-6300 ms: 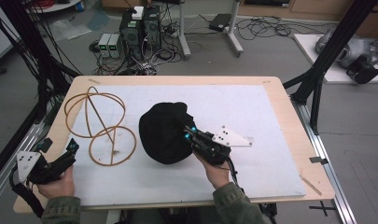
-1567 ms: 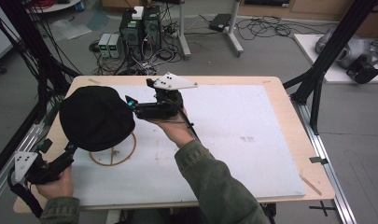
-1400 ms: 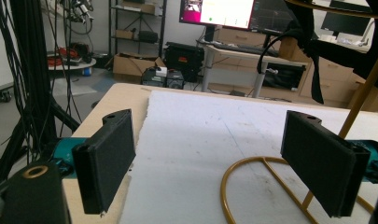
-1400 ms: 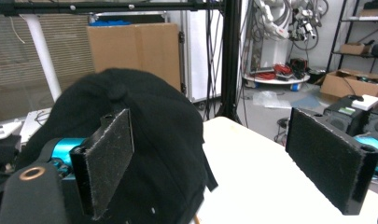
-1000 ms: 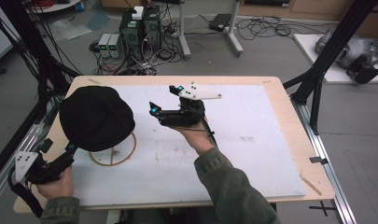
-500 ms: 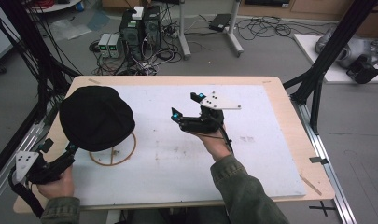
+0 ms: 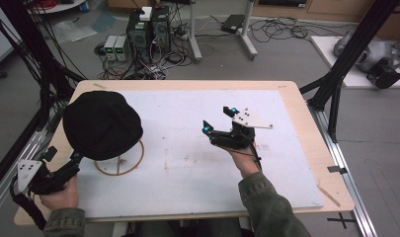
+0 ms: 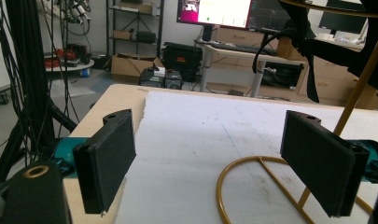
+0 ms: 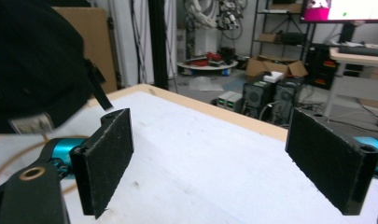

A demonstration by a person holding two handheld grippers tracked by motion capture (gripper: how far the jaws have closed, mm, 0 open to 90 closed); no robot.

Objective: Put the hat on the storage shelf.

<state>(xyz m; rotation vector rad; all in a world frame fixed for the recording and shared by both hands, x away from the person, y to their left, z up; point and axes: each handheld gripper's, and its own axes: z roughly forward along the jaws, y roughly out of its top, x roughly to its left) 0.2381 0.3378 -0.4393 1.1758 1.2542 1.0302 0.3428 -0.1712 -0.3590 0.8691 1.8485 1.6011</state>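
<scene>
1 black hat (image 7: 102, 124) sits on 1 gold wire stand (image 7: 119, 163); 2 grippers, left gripper (image 7: 64, 163) and right gripper (image 7: 218, 123), both jaws apart.

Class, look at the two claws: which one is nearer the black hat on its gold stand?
The left claw. It sits right beside the stand's ring base, under the black hat; the right claw is out over mid-table.

Table (image 7: 306, 106): wooden top with a white mat (image 7: 187, 148) over most of it.
Floor (image 7: 296, 54): grey, strewn with black cables (image 7: 281, 29) at 12 to 1 o'clock.
Computer towers (image 7: 148, 29): two dark cases at 12 o'clock beyond the table, two small pale boxes (image 7: 116, 47) beside them.
Frame (image 7: 350, 54): black struts at 2 o'clock and at 10 o'clock.
Desk legs (image 7: 247, 29): grey, at 12 o'clock.
Monitor (image 8: 214, 11): lit, on a far desk.
Cardboard boxes (image 9: 275, 67): on the far floor.
Shelving (image 8: 126, 23): against the far wall.
</scene>
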